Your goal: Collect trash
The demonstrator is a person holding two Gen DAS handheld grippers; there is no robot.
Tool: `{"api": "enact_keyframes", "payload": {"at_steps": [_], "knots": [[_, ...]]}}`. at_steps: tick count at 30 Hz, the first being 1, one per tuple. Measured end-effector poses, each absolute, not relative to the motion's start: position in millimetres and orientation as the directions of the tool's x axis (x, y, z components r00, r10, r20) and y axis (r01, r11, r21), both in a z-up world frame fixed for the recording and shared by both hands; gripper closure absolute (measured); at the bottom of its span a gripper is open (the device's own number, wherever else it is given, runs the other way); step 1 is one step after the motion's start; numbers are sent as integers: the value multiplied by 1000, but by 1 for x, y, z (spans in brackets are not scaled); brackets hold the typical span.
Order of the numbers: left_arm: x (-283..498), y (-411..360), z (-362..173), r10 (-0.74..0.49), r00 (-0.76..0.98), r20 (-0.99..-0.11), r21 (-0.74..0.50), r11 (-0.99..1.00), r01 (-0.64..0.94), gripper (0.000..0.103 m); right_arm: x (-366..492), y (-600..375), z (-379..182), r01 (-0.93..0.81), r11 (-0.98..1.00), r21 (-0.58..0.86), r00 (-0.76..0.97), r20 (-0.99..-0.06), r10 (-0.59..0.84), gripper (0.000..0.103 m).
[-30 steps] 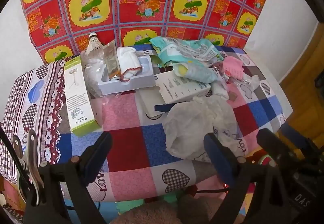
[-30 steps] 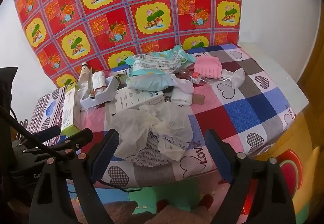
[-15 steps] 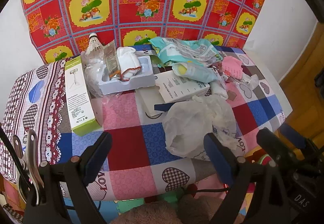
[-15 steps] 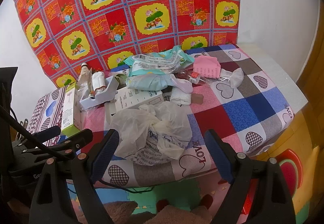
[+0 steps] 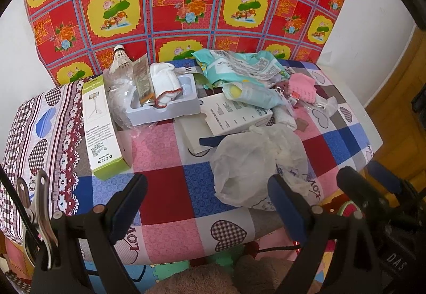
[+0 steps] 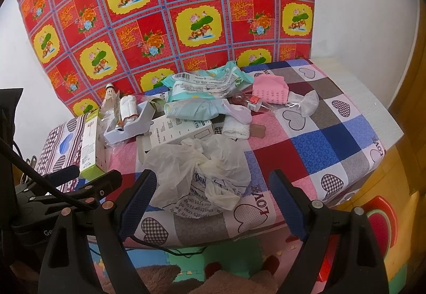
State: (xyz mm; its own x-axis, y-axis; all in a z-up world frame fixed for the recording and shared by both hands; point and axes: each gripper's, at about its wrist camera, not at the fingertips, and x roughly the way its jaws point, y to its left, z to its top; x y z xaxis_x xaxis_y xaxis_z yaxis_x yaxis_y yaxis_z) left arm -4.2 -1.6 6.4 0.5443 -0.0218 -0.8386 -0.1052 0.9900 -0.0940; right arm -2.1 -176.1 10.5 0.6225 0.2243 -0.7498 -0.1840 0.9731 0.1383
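- table (image 5: 170,216) under a patchwork heart cloth is carrying all the clutter; nothing is being gripped, so collecting looks not yet begun
- crumpled white plastic bag (image 6: 197,177) is lying at the near edge, closest to both tools; judging it very light, soft and a bit slippery, so pinching a bunched fold near its knotted middle should be working better than a flat side
- green-edged box (image 5: 102,126) is sitting at the left, white carton (image 5: 234,114) in the centre; both probably light and stiff, best taken across the narrow sides
- teal wrapper (image 6: 205,81) and white moulded tray (image 5: 165,105) are lying further back; thin and crushable, I'd guess
- pink cloth (image 6: 269,90), small bottle (image 6: 250,100) and shuttlecock (image 5: 119,58) are sitting at the rear; the bottle may be rolling if nudged
- left gripper (image 5: 210,203) is hovering low before the table edge, jaws spread wide and empty, aimed at the bag's left side
- right gripper (image 6: 213,201) is hovering just beside it, also wide and empty, with the bag lying between its 2 fingers in view
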Motion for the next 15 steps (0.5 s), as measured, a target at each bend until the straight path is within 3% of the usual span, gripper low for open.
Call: {"api": "enact_keyframes", "payload": {"at_steps": [15], "knots": [[-4, 0, 6, -20, 543, -840, -94, 990, -108, 8, 1, -176, 11, -184, 973, 138, 623, -749, 224, 14]]}}
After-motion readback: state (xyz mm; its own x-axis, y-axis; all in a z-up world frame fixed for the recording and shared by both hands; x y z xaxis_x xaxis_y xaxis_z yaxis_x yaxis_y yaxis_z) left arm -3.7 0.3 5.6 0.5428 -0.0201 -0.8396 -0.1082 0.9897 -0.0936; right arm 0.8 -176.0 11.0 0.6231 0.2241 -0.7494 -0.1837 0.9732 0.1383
